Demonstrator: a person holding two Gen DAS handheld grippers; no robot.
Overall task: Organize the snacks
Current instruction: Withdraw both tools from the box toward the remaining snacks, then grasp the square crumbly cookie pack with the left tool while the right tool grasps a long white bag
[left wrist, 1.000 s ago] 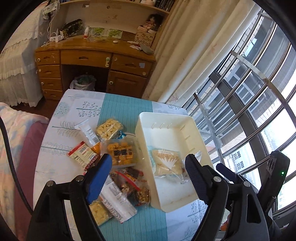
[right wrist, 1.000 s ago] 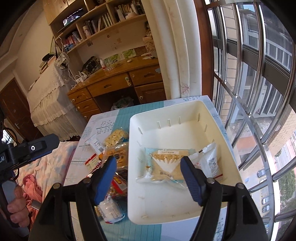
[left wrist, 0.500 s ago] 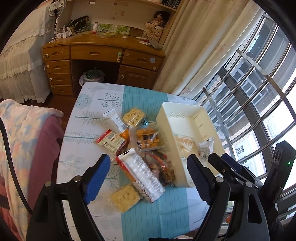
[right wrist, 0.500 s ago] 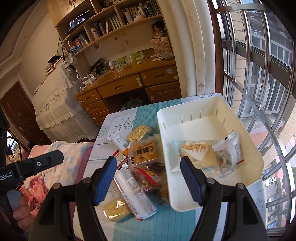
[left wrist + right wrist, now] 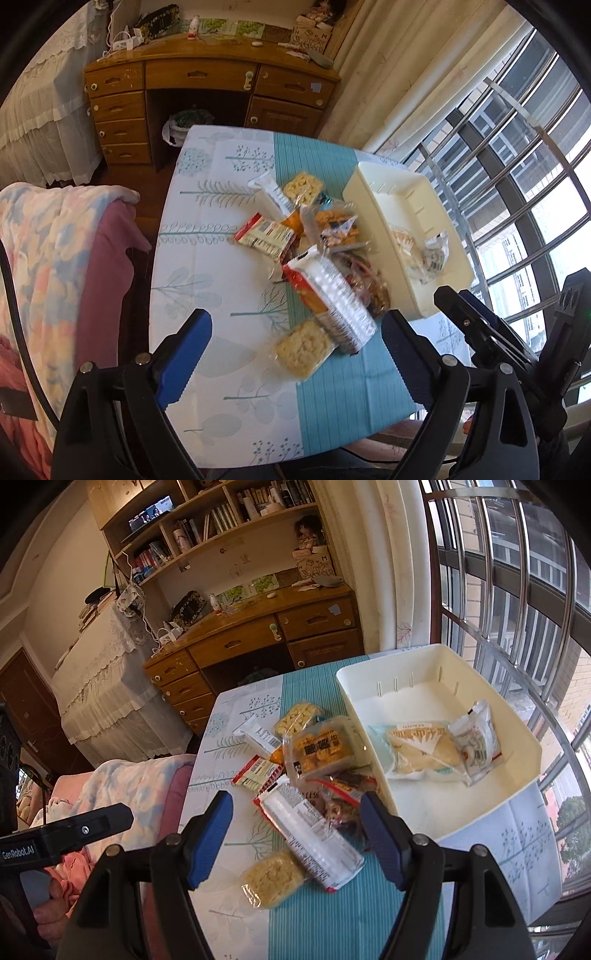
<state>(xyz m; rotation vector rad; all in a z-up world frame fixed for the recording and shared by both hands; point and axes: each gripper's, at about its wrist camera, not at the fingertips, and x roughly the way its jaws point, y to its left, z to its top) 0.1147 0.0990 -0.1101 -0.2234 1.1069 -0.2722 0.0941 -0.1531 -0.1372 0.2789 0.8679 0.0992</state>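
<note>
We see the snacks [image 5: 306, 775] heaped near the middle of the worktop [image 5: 229, 738], just beside the bin [image 5: 524, 731], which sits at its window-side edge; two packets [image 5: 443, 749] already lie inside the bin; our left gripper [image 5: 291, 354] hangs over the near edge, its fingers [image 5: 181, 354] opening with nothing between them; our right gripper [image 5: 295, 838] hovers above a long white pack [image 5: 314, 834], fingers [image 5: 384, 842] parted and holding nothing.
</note>
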